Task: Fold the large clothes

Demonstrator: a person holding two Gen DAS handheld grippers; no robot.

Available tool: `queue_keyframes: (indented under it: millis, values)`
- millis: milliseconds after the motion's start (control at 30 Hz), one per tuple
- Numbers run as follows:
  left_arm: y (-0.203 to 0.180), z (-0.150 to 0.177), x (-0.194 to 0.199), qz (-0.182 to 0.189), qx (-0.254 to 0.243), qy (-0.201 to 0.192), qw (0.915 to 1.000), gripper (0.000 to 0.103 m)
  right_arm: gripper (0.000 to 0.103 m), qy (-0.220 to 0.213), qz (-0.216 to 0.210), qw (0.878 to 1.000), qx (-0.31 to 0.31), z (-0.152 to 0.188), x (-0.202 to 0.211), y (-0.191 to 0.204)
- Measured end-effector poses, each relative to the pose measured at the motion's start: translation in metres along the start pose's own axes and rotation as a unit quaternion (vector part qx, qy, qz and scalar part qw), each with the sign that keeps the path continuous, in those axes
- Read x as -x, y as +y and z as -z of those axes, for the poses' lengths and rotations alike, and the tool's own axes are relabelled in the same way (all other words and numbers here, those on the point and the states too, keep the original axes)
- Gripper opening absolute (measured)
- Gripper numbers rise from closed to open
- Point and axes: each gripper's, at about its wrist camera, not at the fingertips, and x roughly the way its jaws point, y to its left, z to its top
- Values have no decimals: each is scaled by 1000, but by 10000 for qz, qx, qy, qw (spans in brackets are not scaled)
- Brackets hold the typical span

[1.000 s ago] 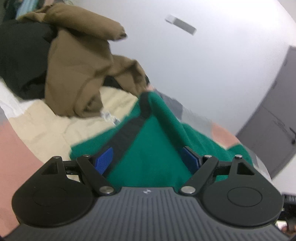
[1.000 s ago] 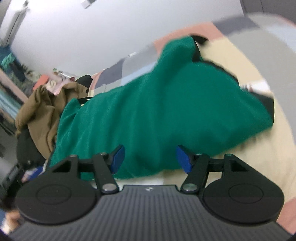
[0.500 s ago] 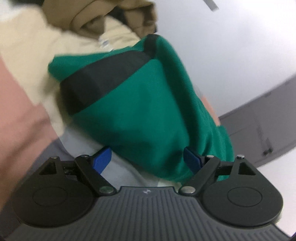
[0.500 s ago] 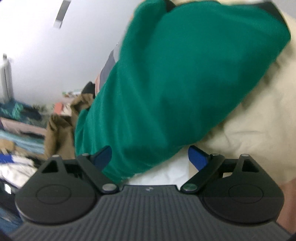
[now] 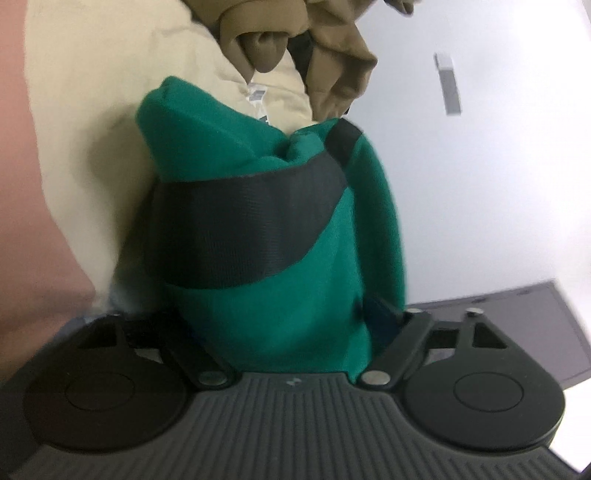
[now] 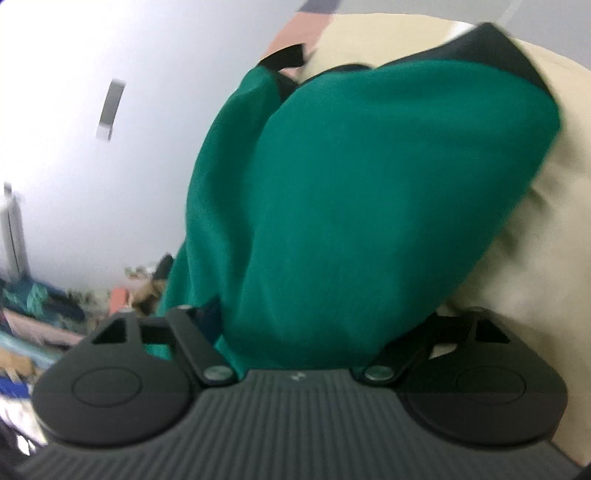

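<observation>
Both wrist views had rolled since 1 second earlier, and the folded green knit garment with the dark band (image 5: 266,206) had come from lying ahead of the fingers to filling the gap between them. The left gripper (image 5: 280,325) and the right gripper (image 6: 306,325) had both just been closing, and each now looked clamped on a thick wad of the green cloth (image 6: 369,192); the pads were mostly buried in it. The bundle sat on the patchwork bedspread of cream and pink panels (image 5: 81,110), just beside a crumpled brown garment (image 5: 295,33). Such bulky, soft layers could slip unevenly, so the fold might splay or drag the bedspread. The knit looked plump, doubled over, with 1 dark band across it
</observation>
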Motion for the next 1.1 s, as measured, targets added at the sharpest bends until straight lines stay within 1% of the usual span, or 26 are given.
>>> queue_keyframes:
  millis: [33, 67, 100, 133, 200, 233, 300, 367, 433, 533, 600, 733, 800, 867, 967, 1100]
  values:
    - [-2, 1, 0, -87, -145, -25, 9999, 57, 62, 31, 44, 9999, 122, 0, -4, 5]
    - [-3, 1, 1, -97, -237, -54, 9997, 50, 54, 35, 90, 9996, 265, -1, -5, 11]
    - [-5, 2, 1, -101, -316, -76, 9994, 36, 45, 10, 110, 9991, 417, -2, -3, 17]
    - [-9, 1, 3, -113, -415, -98, 9990, 28, 42, -17, 108, 9984, 552, -5, -1, 22]
    - [-18, 3, 8, -102, -615, -179, 9979, 20, 35, -74, 133, 9963, 846, -6, 6, 32]
    - [-23, 4, 13, -69, -725, -236, 9971, 18, 33, -97, 151, 9950, 981, -6, 10, 38]
    - [-31, 7, 23, 13, -820, -299, 9962, 18, 29, -131, 123, 9941, 1067, -8, 21, 37]
    - [-36, 5, 31, 78, -858, -283, 9959, 17, 28, -178, 9, 9939, 1086, -10, 34, 33]
    - [-42, 8, 45, 117, -948, -303, 9950, 17, 28, -179, -11, 9927, 1191, -11, 48, 34]
    - [-56, 18, 66, 56, -1113, -310, 9933, 17, 28, -93, -22, 9917, 1280, -7, 70, 37]
    - [-59, 25, 80, 60, -1088, -257, 9937, 17, 28, -2, 13, 9905, 1372, -3, 85, 40]
    - [-68, 44, 111, -166, -1358, -157, 9905, 17, 28, 88, -57, 9894, 1449, 7, 116, 40]
    - [-67, 51, 124, -160, -1309, -113, 9912, 17, 28, 106, -108, 9878, 1549, 14, 131, 39]
    - [-69, 64, 144, -213, -1413, -85, 9897, 17, 28, 118, -129, 9863, 1641, 21, 146, 37]
    - [-72, 75, 163, -147, -1458, -63, 9892, 17, 28, 118, -138, 9843, 1758, 31, 167, 36]
    - [-77, 84, 174, -155, -1618, -80, 9867, 18, 28, 113, -118, 9829, 1837, 42, 186, 31]
